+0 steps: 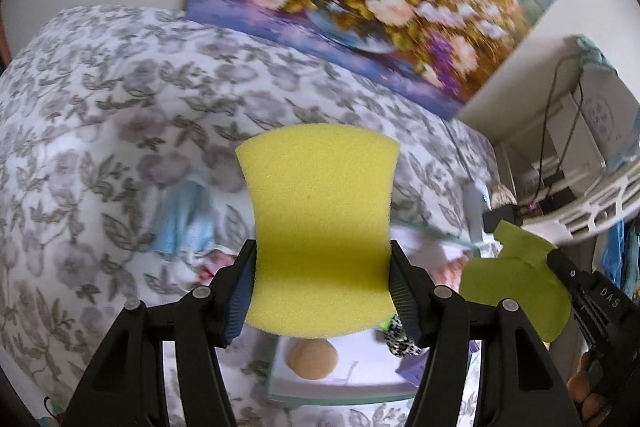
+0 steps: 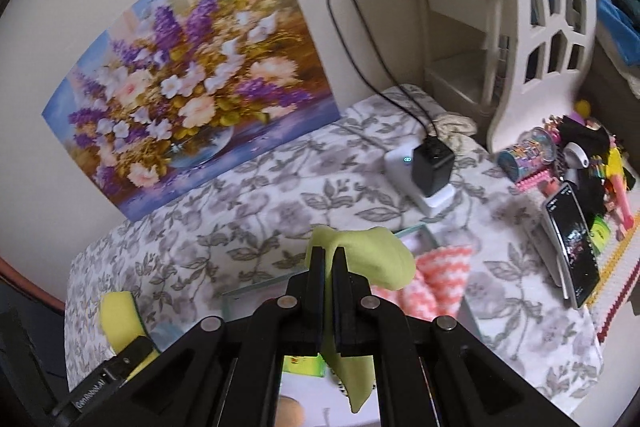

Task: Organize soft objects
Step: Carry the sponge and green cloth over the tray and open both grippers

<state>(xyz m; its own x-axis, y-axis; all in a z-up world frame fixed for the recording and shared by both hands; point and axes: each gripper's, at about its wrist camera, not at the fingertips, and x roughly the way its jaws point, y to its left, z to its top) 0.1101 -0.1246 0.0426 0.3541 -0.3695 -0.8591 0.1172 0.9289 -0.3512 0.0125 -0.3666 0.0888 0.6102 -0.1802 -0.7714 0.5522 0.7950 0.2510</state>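
Standing upright, long axis pointing away from the camera, the yellow sponge (image 1: 320, 231) is clamped between the half-spread left claw (image 1: 322, 291) above the floral bedspread (image 1: 100, 99). The fully closed right claw (image 2: 329, 267) pinches a limp green cloth (image 2: 376, 255).
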